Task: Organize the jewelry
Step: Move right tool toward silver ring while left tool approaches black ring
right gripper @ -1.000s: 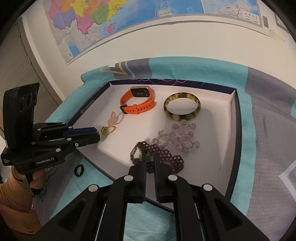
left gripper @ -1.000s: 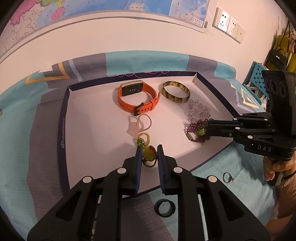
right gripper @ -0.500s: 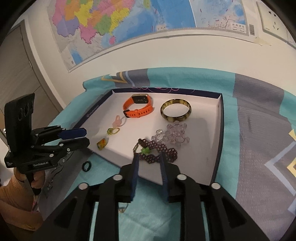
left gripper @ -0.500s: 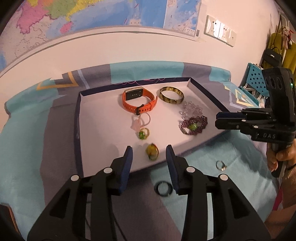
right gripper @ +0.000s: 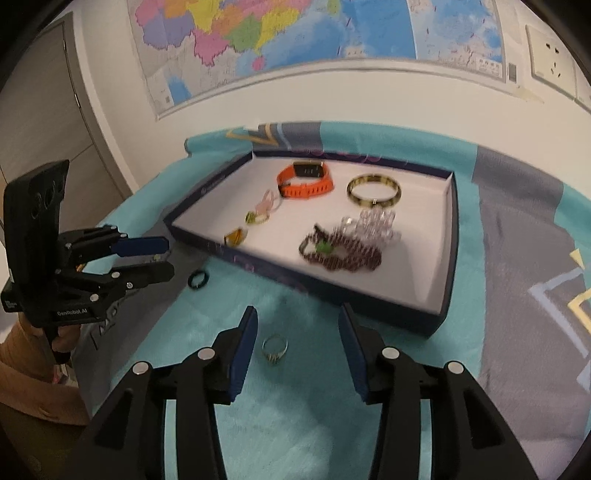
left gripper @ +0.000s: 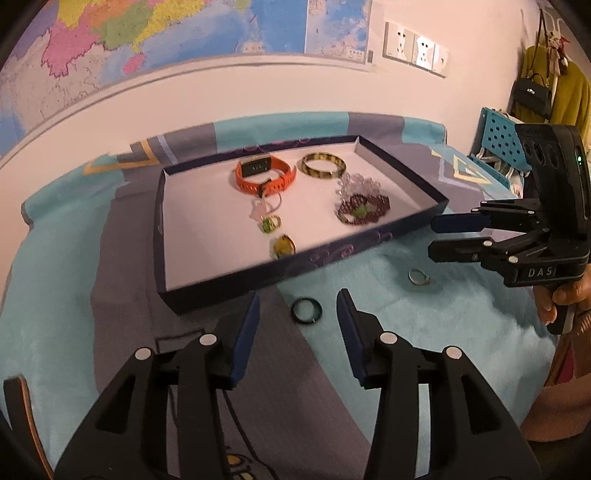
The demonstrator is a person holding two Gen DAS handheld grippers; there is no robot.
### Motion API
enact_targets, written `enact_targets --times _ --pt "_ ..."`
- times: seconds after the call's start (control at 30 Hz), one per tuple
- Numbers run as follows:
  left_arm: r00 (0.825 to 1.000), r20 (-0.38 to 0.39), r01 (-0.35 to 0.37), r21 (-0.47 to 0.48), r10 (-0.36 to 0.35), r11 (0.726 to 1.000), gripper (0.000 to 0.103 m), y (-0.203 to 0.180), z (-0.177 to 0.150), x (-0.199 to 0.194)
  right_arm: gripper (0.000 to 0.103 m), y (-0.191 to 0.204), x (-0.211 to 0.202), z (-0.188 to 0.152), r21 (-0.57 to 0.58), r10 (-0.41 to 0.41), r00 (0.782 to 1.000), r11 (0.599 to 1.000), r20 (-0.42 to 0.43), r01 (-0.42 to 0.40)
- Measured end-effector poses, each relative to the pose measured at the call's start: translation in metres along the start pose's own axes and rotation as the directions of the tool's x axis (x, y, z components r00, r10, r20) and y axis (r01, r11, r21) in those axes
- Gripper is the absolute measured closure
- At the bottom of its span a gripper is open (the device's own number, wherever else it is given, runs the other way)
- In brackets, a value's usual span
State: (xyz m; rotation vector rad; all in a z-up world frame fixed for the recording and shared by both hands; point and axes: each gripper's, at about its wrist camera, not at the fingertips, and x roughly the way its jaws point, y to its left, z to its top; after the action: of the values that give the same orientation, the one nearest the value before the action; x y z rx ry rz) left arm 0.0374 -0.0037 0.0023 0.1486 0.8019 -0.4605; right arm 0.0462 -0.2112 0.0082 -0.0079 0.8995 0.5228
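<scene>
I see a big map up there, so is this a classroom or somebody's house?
Probably a room in someone's home. A handbag hangs on a rack in the corner, a patterned blanket covers the surface, and a box lid holds jewelry. The wall map alone doesn't make it a classroom.

The left gripper hangs with its jaws spread wide over a dark ring on the teal blanket. Farther off, the navy tray holds an orange watch, a tortoiseshell bangle and a purple beaded bracelet. At right, the right gripper stands parted above a silver ring.
</scene>
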Motion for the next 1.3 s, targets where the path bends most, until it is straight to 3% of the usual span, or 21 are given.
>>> enact_targets --times 0.53,1.3 --pt "0.997 -0.074 -0.011 -0.017 0.01 1.0 0.06 -0.006 -0.01 0.022 0.06 0.02 0.013 -0.016 -0.045 -0.019 0.998 0.999 -0.056 0.016" --pt "0.997 -0.076 -0.013 -0.029 0.011 1.0 0.06 -0.004 -0.009 0.021 0.061 0.027 0.016 -0.016 -0.088 -0.062 0.996 0.995 -0.062 0.057"
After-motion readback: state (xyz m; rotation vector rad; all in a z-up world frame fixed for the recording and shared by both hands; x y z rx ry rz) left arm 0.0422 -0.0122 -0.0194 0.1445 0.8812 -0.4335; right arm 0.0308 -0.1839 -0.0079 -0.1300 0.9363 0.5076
